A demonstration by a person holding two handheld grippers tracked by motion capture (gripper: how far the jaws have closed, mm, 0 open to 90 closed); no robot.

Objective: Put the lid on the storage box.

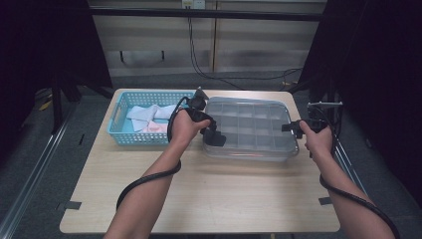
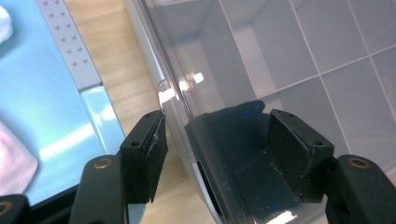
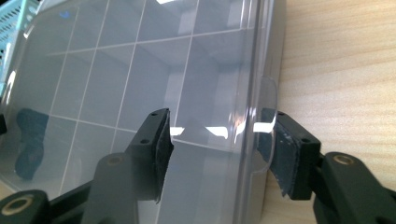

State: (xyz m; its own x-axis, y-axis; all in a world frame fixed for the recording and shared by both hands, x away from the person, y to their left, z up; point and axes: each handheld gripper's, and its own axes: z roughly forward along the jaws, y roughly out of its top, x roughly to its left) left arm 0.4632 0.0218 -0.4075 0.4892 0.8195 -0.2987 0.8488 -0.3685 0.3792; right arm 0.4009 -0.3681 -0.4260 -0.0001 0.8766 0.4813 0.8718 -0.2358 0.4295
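Clear plastic organiser box (image 1: 251,128), gridded into compartments with a lid on, sits on the right half of the pale wood counter (image 1: 199,194), just right of a turquoise basket (image 1: 119,119) that holds folded pale cloths (image 1: 147,118). Left tongs (image 1: 215,137) straddle the box's left edge, right tongs (image 1: 289,127) its right edge, one hand to each side, probably to lift the lid off evenly or to carry the whole box level. In the left gripper view the left tongs (image 2: 215,140) stand partly spread, one pad outside the wall, the other over the lid; gaps show, so no pinch yet. In the right gripper view the right tongs (image 3: 217,140) bracket the rim at a small clear tab (image 3: 266,126); the outer pad sits close to the tab, contact not certain. Compartments look empty. Counter otherwise bare. Room dim: dark curtains either side, grey floor, pale cabinet panels at the far wall with black cables (image 1: 199,64) hanging down.
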